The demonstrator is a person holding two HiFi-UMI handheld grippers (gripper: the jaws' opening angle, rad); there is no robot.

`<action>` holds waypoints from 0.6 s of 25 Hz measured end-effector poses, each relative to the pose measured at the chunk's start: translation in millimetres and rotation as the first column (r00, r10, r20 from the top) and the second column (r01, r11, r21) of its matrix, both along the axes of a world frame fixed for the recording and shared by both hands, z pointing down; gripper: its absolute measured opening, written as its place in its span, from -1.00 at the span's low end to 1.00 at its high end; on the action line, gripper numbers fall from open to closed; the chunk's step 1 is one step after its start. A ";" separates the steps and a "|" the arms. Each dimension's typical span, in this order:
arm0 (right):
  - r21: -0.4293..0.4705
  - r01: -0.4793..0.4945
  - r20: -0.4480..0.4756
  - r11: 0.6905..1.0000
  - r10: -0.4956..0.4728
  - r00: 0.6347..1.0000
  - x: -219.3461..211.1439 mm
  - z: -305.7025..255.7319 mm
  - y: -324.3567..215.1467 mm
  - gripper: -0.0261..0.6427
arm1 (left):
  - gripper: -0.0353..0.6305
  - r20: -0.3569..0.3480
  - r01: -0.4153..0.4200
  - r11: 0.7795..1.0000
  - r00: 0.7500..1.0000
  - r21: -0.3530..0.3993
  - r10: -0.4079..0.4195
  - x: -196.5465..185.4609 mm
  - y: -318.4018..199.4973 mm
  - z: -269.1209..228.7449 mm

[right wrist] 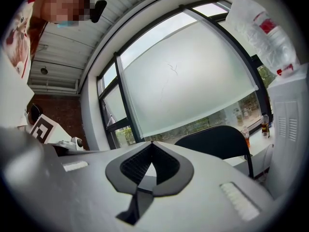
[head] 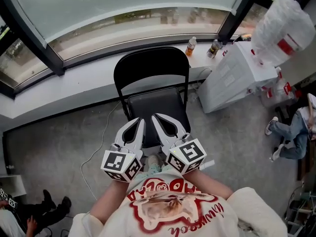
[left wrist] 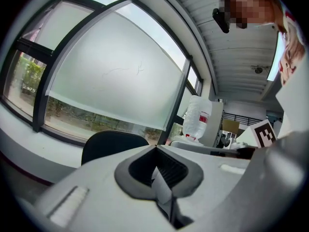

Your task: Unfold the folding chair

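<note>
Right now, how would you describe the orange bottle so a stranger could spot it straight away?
Start at the big curved window and drop to the white ledge beneath it. Just right of the black folding chair stand two bottles; yours is the orange bottle nearer the chair, not the darker bottle.

Nothing read clearly. Red lettering on the shirt [head: 170, 201] lay upside down, possibly Latin letters. Black square markers stood on the left cube [head: 121, 165] and right cube [head: 187, 154]. The label of the bottle [head: 190, 46] at the counter's right end was blurred.
</note>
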State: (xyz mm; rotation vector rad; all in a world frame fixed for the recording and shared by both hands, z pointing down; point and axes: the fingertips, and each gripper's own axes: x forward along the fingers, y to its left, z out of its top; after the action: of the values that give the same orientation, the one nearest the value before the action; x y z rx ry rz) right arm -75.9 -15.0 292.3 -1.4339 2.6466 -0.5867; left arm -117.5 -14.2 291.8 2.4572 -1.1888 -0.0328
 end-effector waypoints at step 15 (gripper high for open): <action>0.037 0.103 -0.039 0.994 -0.101 0.994 37.3 -12.5 54.5 -0.85 | -0.89 -0.005 0.040 0.999 0.999 -0.021 -0.040 33.3 53.5 -8.4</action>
State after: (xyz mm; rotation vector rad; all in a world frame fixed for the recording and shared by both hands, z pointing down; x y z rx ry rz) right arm -38.6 39.5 279.9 -1.3184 2.7574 -0.5189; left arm -84.3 39.3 283.4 2.4140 -1.2294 -0.0381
